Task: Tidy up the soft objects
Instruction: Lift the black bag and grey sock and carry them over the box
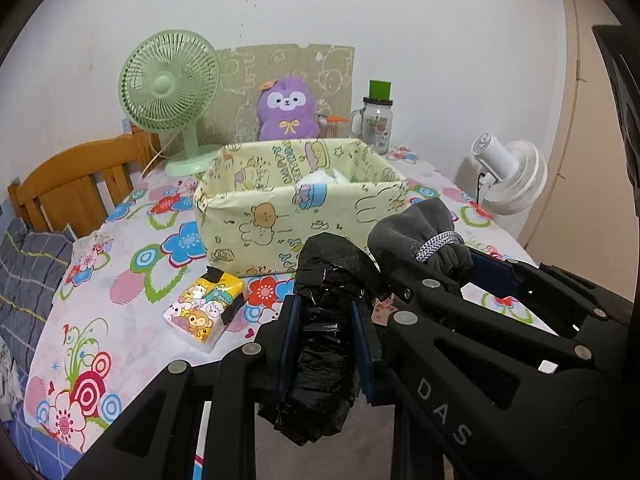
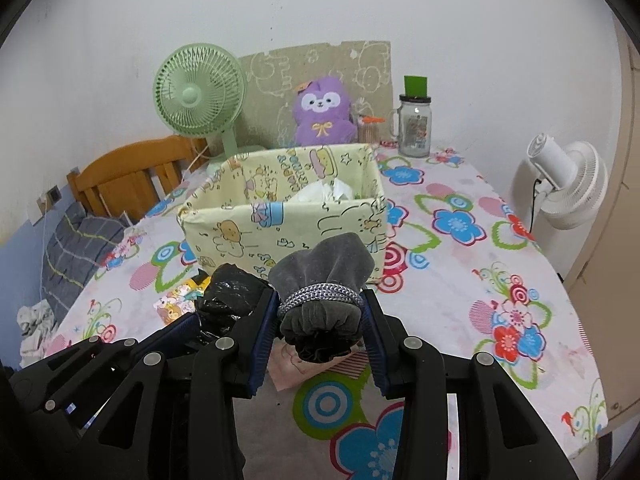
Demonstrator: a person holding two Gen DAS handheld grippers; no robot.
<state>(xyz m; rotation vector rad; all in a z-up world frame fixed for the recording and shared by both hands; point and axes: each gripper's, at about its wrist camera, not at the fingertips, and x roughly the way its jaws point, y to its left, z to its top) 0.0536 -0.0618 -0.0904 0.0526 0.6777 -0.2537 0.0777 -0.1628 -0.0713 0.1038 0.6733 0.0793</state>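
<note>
A white wall backs a worktop [image 2: 460,280] covered with a flower-print cloth. At the far edge stand a green fan [image 2: 199,96], a purple plush toy [image 2: 323,112] leaning on a drawn-on cardboard sheet [image 2: 320,64], and a jar with a green lid [image 2: 415,120]. A white fan [image 2: 568,188] stands off the worktop at 3 o'clock; a wooden chair back [image 2: 132,176] shows at 9 o'clock.

A cartoon-print fabric box [image 2: 288,220] sits mid-worktop, open side up, with white crumpled material inside.

Both grippers point forward and downward toward the box, side by side, raised above the cloth.

Left gripper [image 1: 326,344]: jaws narrow, blue pads pressed on a black plastic bundle [image 1: 326,280]. The bundle's long axis runs along the fingers; its far end points to 12 o'clock toward the box, its near end hangs out behind the pads.

Right gripper [image 2: 320,320]: jaws clamped on a grey cloth pouch [image 2: 320,276] at its cord-tied neck. The pouch's long axis runs along the fingers; its wider end points to 12 o'clock, just short of the box's near wall, and the gathered end faces the camera.

A cartoon-print tissue pack [image 1: 206,312] lies on the cloth at 9 o'clock of the left gripper, in front of the box. A pink paper [image 2: 304,368] lies under the right gripper.
</note>
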